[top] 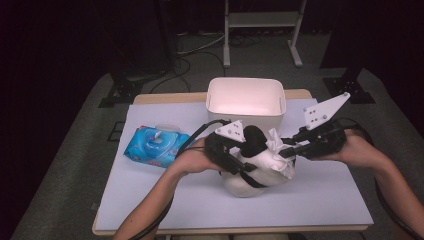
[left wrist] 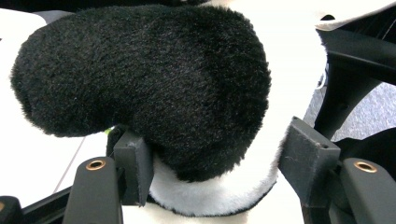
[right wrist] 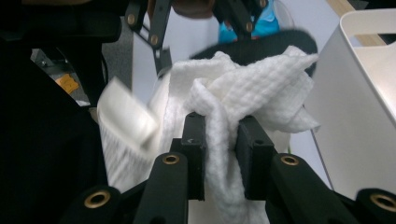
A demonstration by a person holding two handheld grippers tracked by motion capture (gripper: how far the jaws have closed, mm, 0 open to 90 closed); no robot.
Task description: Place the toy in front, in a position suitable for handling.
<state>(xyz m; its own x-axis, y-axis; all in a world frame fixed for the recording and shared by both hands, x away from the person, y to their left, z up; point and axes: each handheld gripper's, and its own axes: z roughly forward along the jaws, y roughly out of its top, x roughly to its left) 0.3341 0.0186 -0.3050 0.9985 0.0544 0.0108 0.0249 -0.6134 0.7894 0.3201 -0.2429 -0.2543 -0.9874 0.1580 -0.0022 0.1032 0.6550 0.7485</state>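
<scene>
A black-and-white plush toy (top: 250, 180) lies at the middle of the white mat. My left gripper (top: 244, 152) reaches in from the left and is shut on the toy's black furry limb (left wrist: 149, 79) where it meets the white fur; both pads (left wrist: 135, 168) press against it. My right gripper (top: 286, 152) comes from the right and is shut on a crumpled white wipe (right wrist: 252, 88), which rests against the toy's white body (top: 276, 145). A blurred white label (right wrist: 126, 116) hangs from the toy to the left of the wipe.
A white plastic bin (top: 246, 116) stands open just behind the toy; its wall (right wrist: 359, 116) is close beside the wipe in the right gripper view. A blue pack of wipes (top: 156, 145) lies at the left of the mat (top: 300, 200).
</scene>
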